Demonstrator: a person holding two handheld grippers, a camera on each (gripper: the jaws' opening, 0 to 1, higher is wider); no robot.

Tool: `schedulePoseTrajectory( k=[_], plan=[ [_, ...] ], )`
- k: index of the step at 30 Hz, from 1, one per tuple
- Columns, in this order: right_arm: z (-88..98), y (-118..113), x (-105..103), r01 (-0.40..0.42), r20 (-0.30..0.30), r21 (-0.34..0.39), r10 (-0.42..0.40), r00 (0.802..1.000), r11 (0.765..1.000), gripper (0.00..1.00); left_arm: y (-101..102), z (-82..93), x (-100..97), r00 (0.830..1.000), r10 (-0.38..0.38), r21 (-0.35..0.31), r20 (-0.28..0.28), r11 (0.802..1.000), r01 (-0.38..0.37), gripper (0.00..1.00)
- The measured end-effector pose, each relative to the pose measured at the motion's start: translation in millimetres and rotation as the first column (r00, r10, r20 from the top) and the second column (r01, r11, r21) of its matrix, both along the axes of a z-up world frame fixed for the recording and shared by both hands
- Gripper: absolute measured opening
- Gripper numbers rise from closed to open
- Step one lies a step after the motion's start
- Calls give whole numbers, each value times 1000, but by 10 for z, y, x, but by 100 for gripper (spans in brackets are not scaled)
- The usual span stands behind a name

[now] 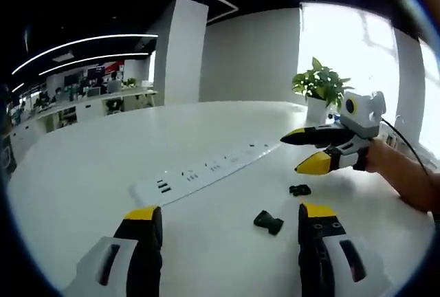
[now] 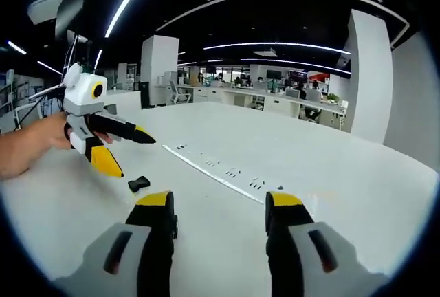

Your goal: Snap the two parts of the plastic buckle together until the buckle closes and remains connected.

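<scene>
Buckle halves (image 1: 268,221) (image 1: 300,190) lie apart, axes unclear; both hand-held grippers (image 1: 221,214) (image 2: 218,204) spread, empty.

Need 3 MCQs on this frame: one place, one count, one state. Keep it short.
1. Where do the buckle parts lie?
A. on the white table
B. on the power strip
C. in a gripper

2. How many buckle pieces lie loose?
A. one
B. two
C. three

3. The left gripper is:
A. shut on a part
B. open, holding nothing
C. shut, holding nothing

Key: 1 A, both pieces rest on bare tabletop beside the strip. 2 B, a larger piece and a smaller one, apart. 3 B, a wide gap between its jaws.
</scene>
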State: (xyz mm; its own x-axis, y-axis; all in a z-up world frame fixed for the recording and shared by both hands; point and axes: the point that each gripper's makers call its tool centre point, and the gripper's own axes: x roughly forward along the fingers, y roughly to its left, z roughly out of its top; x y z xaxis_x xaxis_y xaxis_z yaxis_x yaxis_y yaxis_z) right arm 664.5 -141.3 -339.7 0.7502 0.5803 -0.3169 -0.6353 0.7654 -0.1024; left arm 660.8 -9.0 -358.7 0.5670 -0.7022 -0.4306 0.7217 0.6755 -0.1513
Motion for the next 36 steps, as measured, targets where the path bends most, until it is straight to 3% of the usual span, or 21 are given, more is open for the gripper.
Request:
schedulePoseTrajectory(
  k=[3, 6, 11, 13, 16, 21, 26, 30, 36],
  plan=[
    [1, 44, -23, -10, -6, 3, 10, 1000, 1000, 48, 28, 3, 23, 1000, 14, 16, 4, 1000, -14, 80],
    [-22, 71, -51, -27, -17, 2, 27, 999, 1000, 47, 3, 8, -101, 1000, 9, 8, -7, 1000, -9, 80],
    [-73, 121, -119, -67, -36, -2, 67, 997, 998, 46, -17, -43, -164, 1000, -8, 74, 20, 997, 6, 80],
    [-96, 145, -153, -88, -48, -1, 88, 995, 996, 44, -14, -65, -139, 1000, -15, 78, 16, 997, 14, 80],
    [-136, 157, -195, -105, -68, 0, 104, 992, 995, 32, -36, -105, -219, 999, -31, 96, 14, 995, 29, 79],
    [-136, 169, -201, -109, -77, 19, 110, 991, 994, 35, -16, -120, -239, 999, -36, 110, 16, 993, 34, 78],
    [-135, 157, -204, -104, -76, 18, 105, 992, 994, 33, 91, -22, -132, 997, 58, 60, 45, 996, -61, 76],
    [-135, 169, -211, -106, -74, 19, 107, 992, 994, 34, 240, -76, -41, 989, 130, 93, 64, 986, -136, 70],
    [-128, 164, -220, -101, -72, 20, 103, 992, 995, 33, 131, -87, -74, 994, 100, 65, 42, 993, -103, 70]
  ],
)
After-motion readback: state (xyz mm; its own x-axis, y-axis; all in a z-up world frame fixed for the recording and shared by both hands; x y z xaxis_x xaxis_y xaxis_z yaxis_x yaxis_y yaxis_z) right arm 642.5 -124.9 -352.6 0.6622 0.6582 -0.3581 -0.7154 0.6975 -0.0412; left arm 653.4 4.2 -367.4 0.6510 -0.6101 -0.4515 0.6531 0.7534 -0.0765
